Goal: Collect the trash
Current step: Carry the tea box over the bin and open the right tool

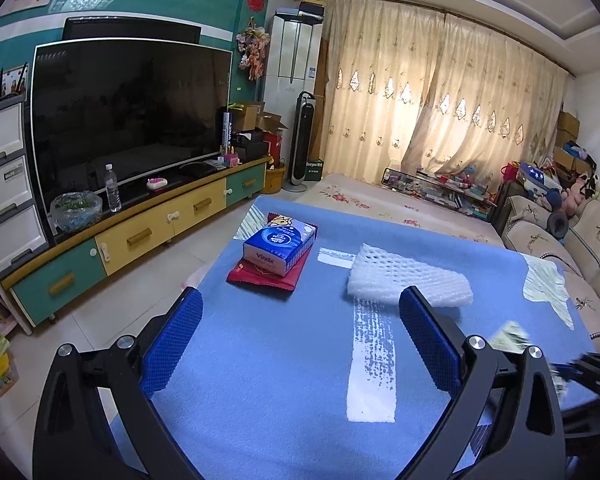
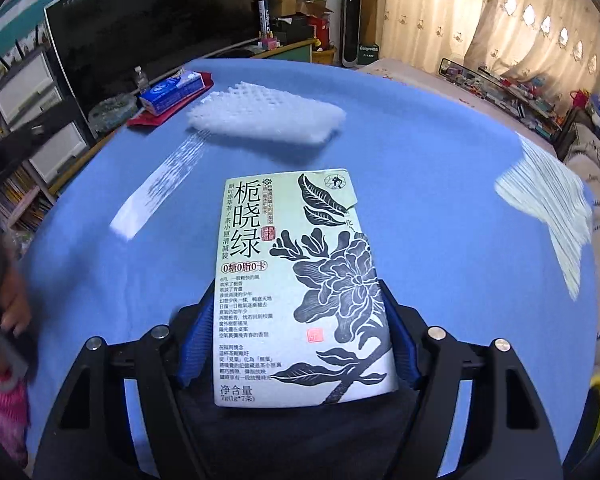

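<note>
My right gripper [image 2: 298, 300] is shut on a pale green tea box [image 2: 296, 280] with black flower print, held just above the blue table [image 2: 440, 200]. A white foam net sleeve [image 2: 268, 116] lies on the table beyond it; it also shows in the left wrist view [image 1: 408, 280], just past my right fingertip. My left gripper [image 1: 300, 312] is open and empty over the blue table [image 1: 280, 360]. The tea box [image 1: 508, 336] and the right gripper show blurred at the right edge of the left wrist view.
A blue Vinda tissue pack [image 1: 280, 246] lies on a red pouch [image 1: 268, 272] at the table's far left. A TV stand [image 1: 140, 236] with a large TV [image 1: 128, 116] runs along the left. A sofa [image 1: 560, 248] stands at the right.
</note>
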`<state>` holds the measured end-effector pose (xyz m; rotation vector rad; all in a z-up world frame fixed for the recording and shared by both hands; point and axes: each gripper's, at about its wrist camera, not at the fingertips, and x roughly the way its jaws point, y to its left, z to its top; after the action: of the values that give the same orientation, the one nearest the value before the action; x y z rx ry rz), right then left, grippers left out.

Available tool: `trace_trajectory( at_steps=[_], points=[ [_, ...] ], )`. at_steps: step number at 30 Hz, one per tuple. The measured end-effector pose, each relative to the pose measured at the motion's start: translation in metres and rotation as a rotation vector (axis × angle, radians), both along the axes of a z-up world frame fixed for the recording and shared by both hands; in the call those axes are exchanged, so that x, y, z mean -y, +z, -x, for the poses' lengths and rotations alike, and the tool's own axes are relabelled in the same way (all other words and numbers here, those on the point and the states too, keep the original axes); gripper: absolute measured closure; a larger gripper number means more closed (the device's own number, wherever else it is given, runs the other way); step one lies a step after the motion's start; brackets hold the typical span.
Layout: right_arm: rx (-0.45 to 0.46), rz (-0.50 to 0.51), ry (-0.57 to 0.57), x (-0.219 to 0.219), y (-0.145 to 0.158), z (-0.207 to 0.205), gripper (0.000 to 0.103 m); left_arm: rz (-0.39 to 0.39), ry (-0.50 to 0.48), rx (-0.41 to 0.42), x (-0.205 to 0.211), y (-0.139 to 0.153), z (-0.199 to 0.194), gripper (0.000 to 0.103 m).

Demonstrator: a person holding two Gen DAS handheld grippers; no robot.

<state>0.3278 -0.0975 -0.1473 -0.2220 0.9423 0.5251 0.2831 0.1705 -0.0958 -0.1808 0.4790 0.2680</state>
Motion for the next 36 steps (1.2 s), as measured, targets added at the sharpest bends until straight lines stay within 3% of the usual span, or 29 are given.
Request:
trace_trajectory(
  at_steps=[6, 11, 15, 22, 27, 36],
  points=[
    [0.047, -0.092, -0.107, 0.075, 0.022, 0.042, 0.033, -0.030, -0.010, -0.001, 0.006, -0.001, 0.001, 0.006],
    [0.077, -0.111, -0.283, 0.162, 0.029, 0.070, 0.033, -0.045, -0.027, 0.001, 0.012, 0.001, 0.001, 0.006],
    [0.074, -0.114, -0.470, 0.244, 0.024, 0.084, 0.033, -0.065, -0.037, -0.003, 0.017, 0.001, 0.000, 0.006],
    [0.041, -0.127, -0.724, 0.347, 0.000, 0.101, 0.033, -0.097, -0.064, -0.026, 0.027, -0.002, -0.002, 0.006],
    [0.020, -0.118, -0.814, 0.384, -0.020, 0.102, 0.033, -0.118, -0.086, -0.052, 0.035, -0.004, -0.006, 0.006],
    [0.007, -0.121, -0.872, 0.398, -0.038, 0.091, 0.029, -0.088, -0.144, -0.065, 0.043, -0.003, -0.010, 0.006]
  ],
)
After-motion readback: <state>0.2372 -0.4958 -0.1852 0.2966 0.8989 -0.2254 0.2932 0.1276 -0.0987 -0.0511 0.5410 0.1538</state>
